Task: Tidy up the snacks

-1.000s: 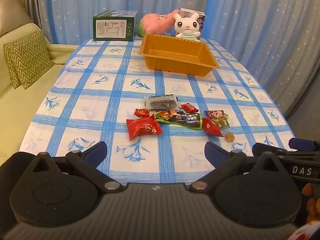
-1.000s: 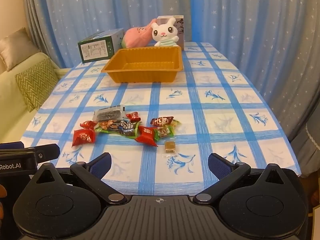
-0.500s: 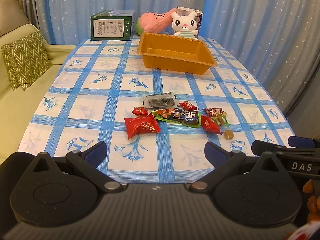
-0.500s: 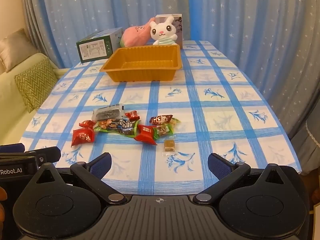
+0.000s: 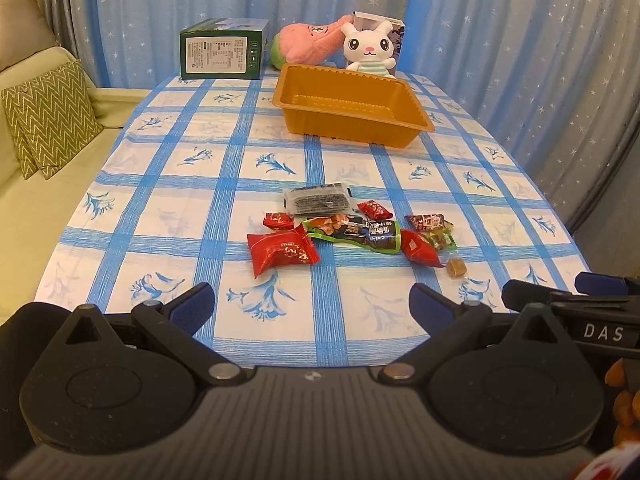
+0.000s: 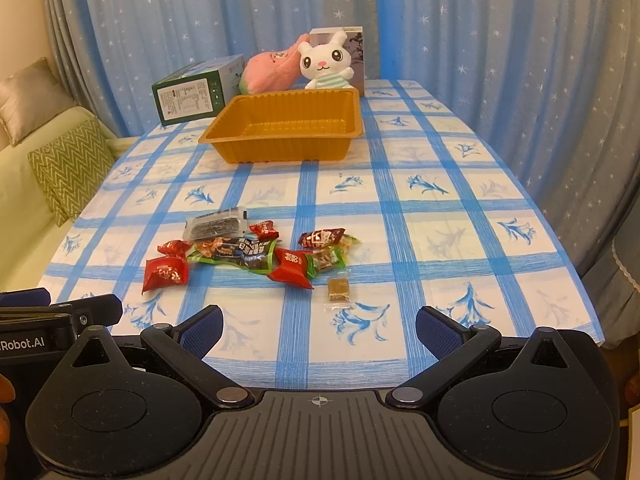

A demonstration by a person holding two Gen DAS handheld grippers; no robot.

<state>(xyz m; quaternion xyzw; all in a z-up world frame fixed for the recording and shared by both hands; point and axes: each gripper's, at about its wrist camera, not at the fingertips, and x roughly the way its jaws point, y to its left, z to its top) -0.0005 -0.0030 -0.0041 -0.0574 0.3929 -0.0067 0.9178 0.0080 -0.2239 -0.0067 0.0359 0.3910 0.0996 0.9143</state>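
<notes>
Both grippers' fingers [image 5: 192, 307] [image 6: 436, 330] gape empty, snacks [image 5: 352, 232] lying well ahead.

snacks [image 5: 352, 232] mid-table | tray [image 5: 352, 118] behind | box [image 5: 222, 50] behind-left of tray

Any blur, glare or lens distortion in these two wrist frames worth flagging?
Left wrist view: warm, even light, the snack pile sharp, table edges bowed by the fisheye, dark corners. Right wrist view: same bowing, curtains curved, orange tray crisp, no glare; both open grippers cast little shadow.
</notes>
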